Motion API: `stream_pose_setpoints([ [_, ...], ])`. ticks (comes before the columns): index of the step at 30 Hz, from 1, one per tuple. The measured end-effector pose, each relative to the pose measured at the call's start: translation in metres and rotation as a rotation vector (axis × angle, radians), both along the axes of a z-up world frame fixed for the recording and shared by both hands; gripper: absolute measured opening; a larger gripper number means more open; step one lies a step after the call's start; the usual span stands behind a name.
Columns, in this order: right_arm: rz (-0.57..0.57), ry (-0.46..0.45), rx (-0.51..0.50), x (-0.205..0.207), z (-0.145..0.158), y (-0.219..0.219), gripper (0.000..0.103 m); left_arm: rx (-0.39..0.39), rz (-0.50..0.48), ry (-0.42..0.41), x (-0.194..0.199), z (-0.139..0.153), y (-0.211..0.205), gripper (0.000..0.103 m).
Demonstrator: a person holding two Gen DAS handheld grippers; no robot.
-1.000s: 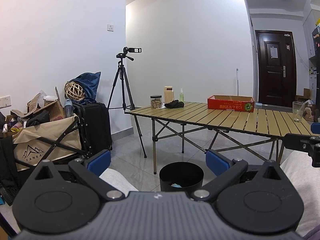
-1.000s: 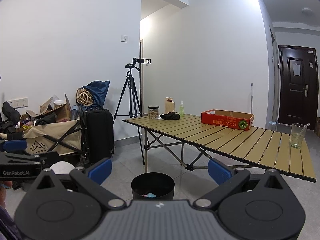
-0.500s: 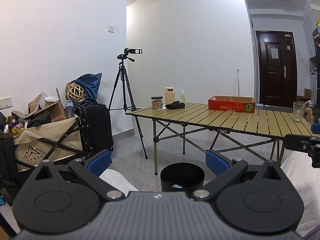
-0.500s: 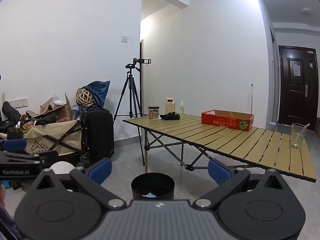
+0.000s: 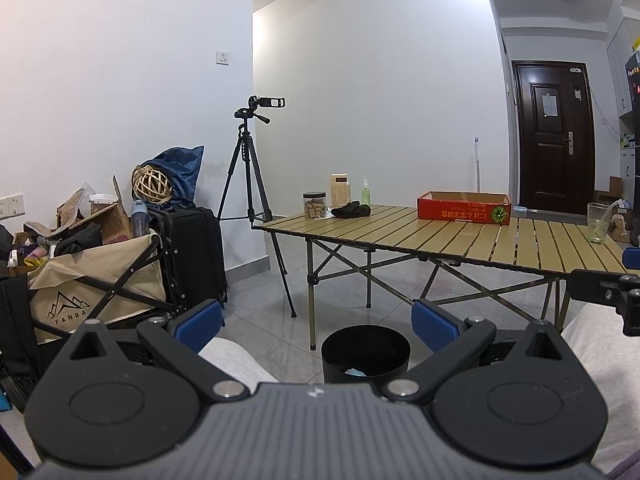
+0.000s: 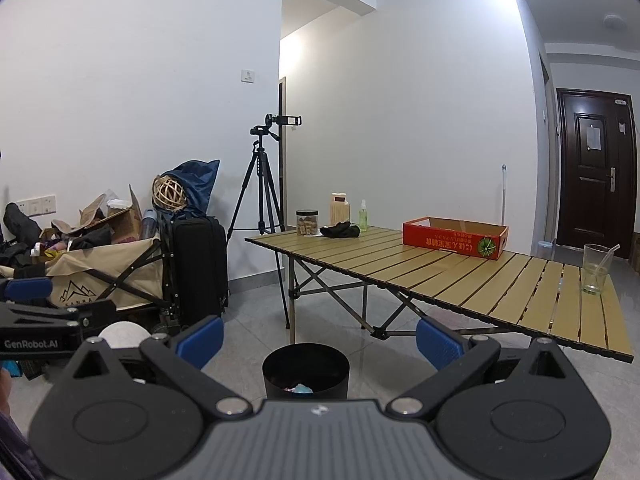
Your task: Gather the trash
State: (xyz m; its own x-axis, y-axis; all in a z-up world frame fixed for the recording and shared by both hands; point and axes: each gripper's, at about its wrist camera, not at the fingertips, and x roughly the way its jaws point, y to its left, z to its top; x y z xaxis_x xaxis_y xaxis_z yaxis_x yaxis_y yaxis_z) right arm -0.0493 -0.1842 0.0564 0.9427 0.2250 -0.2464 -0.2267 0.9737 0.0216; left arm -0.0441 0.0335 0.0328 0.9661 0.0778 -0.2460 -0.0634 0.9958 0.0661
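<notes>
Both tools are spread wide and hold nothing: the left tool point(image 5: 316, 322) and right tool point(image 6: 319, 338) point at the black bin point(image 6: 306, 370) on the floor just ahead, before the table point(image 6: 448, 276). Something pale blue, probably trash point(image 6: 301, 389), lies inside.

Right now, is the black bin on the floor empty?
Not empty. The right wrist view shows something light blue at the bottom of the black bin.
</notes>
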Motion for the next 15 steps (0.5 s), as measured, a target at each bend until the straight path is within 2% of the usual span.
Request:
stream_pose_setpoints([
  [15,0.002,0.008,0.003,0.0008,-0.0034,0.0025,0.103,-0.005,-0.016,0.016,0.0075,-0.0007,0.007,0.103],
])
